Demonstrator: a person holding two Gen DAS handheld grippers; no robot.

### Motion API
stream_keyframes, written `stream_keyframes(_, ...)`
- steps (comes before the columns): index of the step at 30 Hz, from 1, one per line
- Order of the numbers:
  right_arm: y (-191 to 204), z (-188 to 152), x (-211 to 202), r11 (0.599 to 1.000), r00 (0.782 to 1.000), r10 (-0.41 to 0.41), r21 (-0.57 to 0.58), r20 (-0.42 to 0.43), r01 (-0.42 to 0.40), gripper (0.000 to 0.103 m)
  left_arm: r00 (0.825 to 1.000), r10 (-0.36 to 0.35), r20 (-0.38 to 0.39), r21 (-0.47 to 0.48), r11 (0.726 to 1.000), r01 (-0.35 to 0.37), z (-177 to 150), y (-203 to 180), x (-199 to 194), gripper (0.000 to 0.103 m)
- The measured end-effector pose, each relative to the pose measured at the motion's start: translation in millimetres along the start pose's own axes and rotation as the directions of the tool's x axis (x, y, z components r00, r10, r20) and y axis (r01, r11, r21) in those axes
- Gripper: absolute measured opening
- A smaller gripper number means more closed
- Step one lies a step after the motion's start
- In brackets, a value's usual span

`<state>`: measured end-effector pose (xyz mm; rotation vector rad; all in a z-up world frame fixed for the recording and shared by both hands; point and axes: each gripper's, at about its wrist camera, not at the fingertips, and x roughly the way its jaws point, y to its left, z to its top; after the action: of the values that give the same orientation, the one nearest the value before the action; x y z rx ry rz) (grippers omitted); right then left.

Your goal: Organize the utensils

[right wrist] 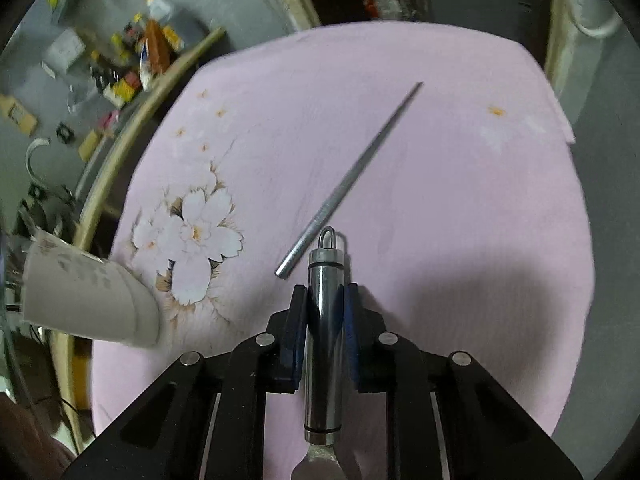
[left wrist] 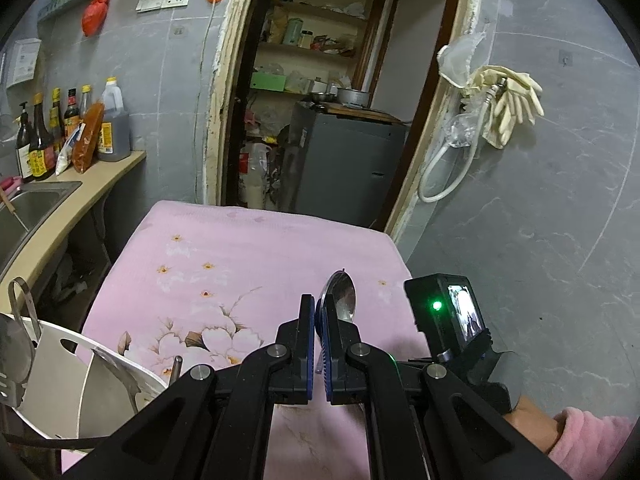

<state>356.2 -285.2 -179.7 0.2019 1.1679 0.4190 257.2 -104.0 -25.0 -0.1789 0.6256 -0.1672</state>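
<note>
My left gripper (left wrist: 319, 312) is shut on a steel spoon (left wrist: 343, 295), gripped on edge with its bowl sticking up past the fingertips, above the pink flowered cloth (left wrist: 240, 256). My right gripper (right wrist: 325, 300) is shut on the thick steel handle of a utensil (right wrist: 325, 344) with a hanging ring at its tip; its flat head is below the frame edge. A single steel chopstick (right wrist: 348, 184) lies diagonally on the cloth (right wrist: 440, 160) just ahead of the right gripper. A white utensil holder (left wrist: 72, 384) at lower left holds a slotted spatula (left wrist: 14, 360) and other steel utensils.
A counter with a sink (left wrist: 28, 208) and sauce bottles (left wrist: 72, 128) runs along the left. A doorway to a pantry with a grey cabinet (left wrist: 340, 160) is behind the table. Rubber gloves (left wrist: 508, 100) hang on the right wall. The white holder (right wrist: 88, 300) shows blurred in the right wrist view.
</note>
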Motion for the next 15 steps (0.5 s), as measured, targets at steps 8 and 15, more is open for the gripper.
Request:
stream_keyframes(8,-2.5,-50.5,-83.4,0.999,0.967,0.022,0.035,0.254,-0.032,0.016,0.998,-0.057,0.018,0.03,0.998,0.056,-8.0,-8.9,-31.2,0.004)
stream_keyframes(15,32.9,-90.2,-135.8,0.999,0.905,-0.043,0.004,0.424,0.046,0.016,0.994,-0.107,0.03,0.03,0.994,0.106,-11.2,-2.9,-65.1,0.004)
